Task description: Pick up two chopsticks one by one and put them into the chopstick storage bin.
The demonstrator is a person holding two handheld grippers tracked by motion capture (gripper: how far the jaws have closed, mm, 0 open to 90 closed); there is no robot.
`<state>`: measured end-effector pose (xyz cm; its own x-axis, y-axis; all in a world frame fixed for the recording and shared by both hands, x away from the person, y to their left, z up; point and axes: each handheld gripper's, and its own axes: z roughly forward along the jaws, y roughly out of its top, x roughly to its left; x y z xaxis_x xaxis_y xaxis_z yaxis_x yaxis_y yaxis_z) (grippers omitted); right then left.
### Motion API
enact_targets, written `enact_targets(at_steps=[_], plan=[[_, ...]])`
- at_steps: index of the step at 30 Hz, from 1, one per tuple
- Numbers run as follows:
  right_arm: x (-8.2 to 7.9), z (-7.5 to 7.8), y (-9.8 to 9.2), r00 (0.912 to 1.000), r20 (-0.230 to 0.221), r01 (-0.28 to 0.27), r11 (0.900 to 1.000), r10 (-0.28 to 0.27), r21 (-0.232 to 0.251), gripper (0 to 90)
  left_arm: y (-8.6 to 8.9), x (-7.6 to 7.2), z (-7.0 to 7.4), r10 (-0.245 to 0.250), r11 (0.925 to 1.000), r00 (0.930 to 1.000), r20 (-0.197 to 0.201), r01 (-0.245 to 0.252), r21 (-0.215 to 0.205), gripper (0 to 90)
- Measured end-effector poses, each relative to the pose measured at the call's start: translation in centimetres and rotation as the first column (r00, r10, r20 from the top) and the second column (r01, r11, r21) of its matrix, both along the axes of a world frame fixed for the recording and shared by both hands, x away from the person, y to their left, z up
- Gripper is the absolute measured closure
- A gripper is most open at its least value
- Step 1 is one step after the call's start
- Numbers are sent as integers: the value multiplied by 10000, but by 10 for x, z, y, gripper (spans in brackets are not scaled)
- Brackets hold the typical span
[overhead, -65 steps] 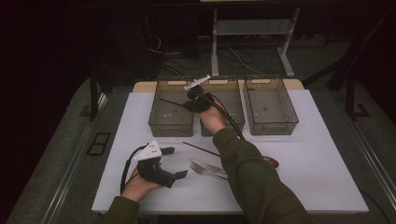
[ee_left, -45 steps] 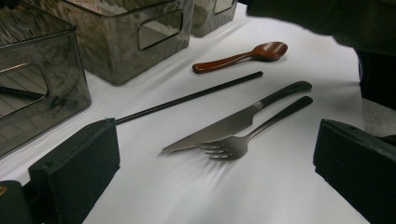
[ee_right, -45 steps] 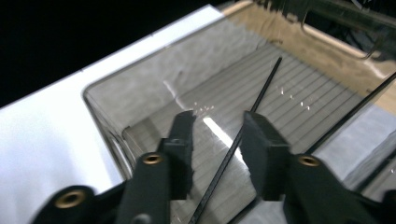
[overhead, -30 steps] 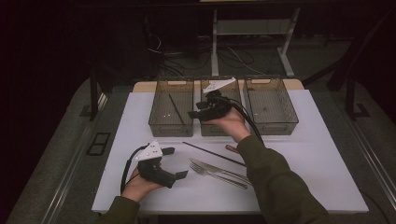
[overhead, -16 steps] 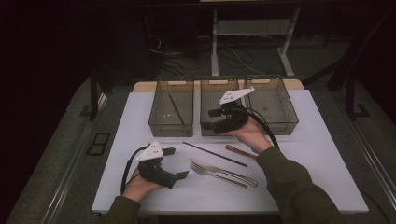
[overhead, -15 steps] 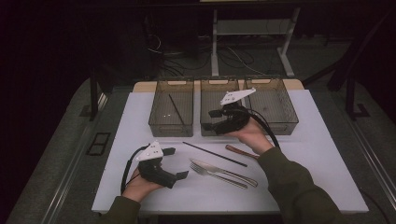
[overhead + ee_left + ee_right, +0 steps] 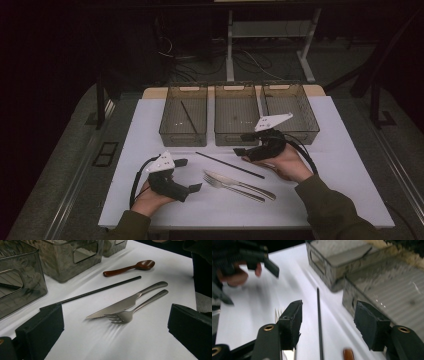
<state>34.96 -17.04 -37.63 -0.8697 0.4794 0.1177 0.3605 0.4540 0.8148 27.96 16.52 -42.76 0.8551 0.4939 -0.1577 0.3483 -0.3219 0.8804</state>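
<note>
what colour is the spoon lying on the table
The spoon is glossy reddish-brown; the left gripper view shows it best.

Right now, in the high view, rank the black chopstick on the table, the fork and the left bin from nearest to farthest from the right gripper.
1. Black chopstick: on the white table, just below and left of the right gripper.
2. Fork: nearer the person, beside the knife.
3. Left bin: far left of the row, at the back.
</note>
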Motion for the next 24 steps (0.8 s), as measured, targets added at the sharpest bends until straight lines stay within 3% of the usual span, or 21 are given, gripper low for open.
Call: enact_targets(at_steps=[9,16,24], plan=[[-16,-23,-14,9999,-133,11,9988,-17,-487,509,1,0,0,30,10000,10000,21,-30,57,0],[-16,-43,-14,9990,-442,17,9953,-60,-969,636,3,-1,-1,101,9999,9999,1,-101,41,0],[-13,-56,-8,9980,-626,-34,9934,-38,-1143,733,2,0,-1,41,9999,10000,-27,-41,110,0]])
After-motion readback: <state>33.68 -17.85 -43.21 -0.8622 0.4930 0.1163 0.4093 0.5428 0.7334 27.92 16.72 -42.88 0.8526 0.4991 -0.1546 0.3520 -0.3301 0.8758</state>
